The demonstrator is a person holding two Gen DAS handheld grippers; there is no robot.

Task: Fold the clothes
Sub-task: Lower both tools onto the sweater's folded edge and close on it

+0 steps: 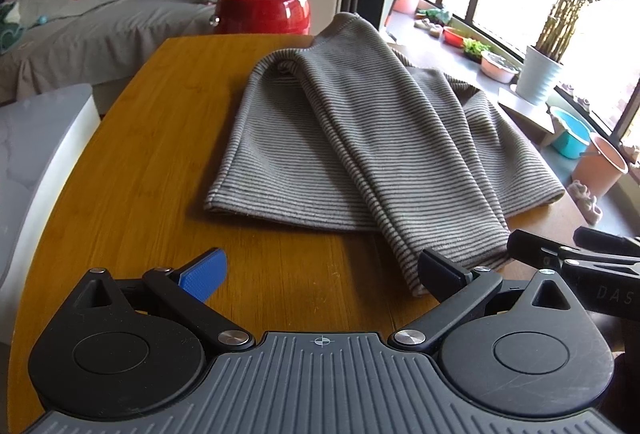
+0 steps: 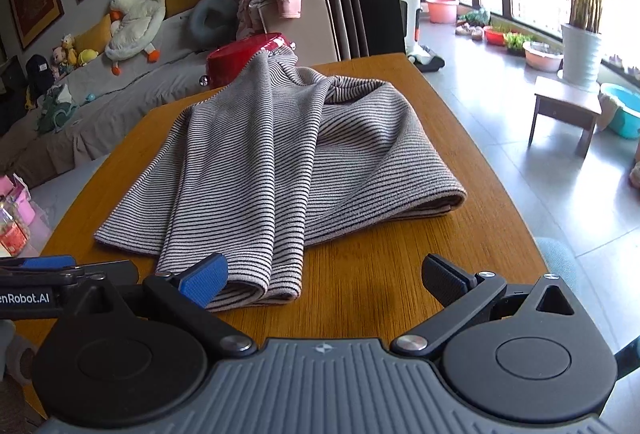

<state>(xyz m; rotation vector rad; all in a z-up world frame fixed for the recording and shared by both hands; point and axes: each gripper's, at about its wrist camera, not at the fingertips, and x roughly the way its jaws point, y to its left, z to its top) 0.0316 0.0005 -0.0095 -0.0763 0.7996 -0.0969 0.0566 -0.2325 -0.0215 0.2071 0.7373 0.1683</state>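
Observation:
A grey striped garment (image 1: pixel 360 138) lies partly folded on the wooden table (image 1: pixel 152 138), with a long sleeve laid over the body and its cuff near the front edge. My left gripper (image 1: pixel 320 274) is open and empty, its right finger beside the cuff. The right gripper's tip shows in the left wrist view (image 1: pixel 576 254). In the right wrist view the garment (image 2: pixel 280 154) lies ahead on the table (image 2: pixel 380 266). My right gripper (image 2: pixel 324 278) is open and empty, its blue left pad (image 2: pixel 204 280) by the cuff. The left gripper's side shows at the far left (image 2: pixel 44 274).
A red stool (image 1: pixel 264 10) stands past the table's far edge, with a grey sofa (image 1: pixel 100 22) and plush toys behind. A white marble surface (image 1: pixel 36 138) is at the left. Plant pots and basins (image 1: pixel 568 138) sit on the floor at the right by the window.

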